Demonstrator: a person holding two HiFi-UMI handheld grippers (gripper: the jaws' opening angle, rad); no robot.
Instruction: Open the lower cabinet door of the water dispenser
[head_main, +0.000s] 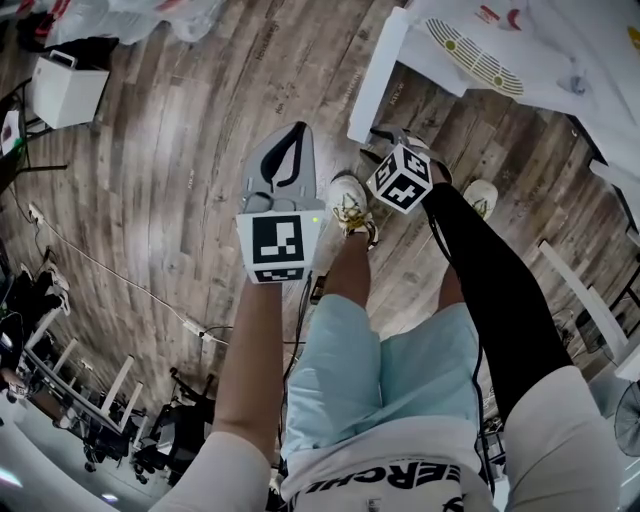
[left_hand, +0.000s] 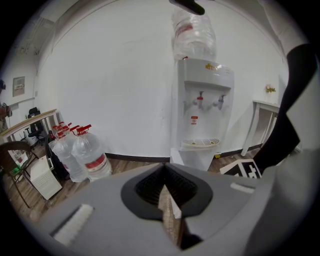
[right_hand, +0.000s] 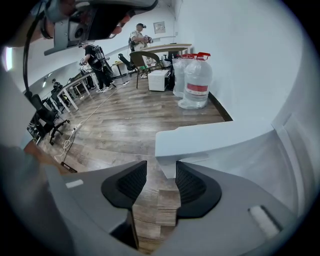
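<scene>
Two handheld grippers hover over a wood-plank floor (head_main: 180, 150) as a person in pale shorts stands facing a white water dispenser (left_hand: 202, 115) set against the wall. An upturned clear bottle (left_hand: 194, 32) sits on top of the dispenser, with a red and a blue tap above a round drip tray (left_hand: 200, 143). The left gripper (left_hand: 166, 192) points toward the machine from some way off. Its jaws are drawn almost together, with only a sliver of floor showing between the pads and nothing in them. The right gripper (right_hand: 156, 187) tilts steeply down, its jaws clearly apart and empty, with only floorboards visible in the gap. Just beyond its tips lies the top edge of the lower cabinet door (right_hand: 210, 137). That white panel appears to stand swung out from the dispenser's base, though the wide-angle view makes the angle hard to judge, and neither gripper touches it. Several large water jugs (left_hand: 87, 155) with red caps stand on the floor along the wall, well apart from the dispenser.
</scene>
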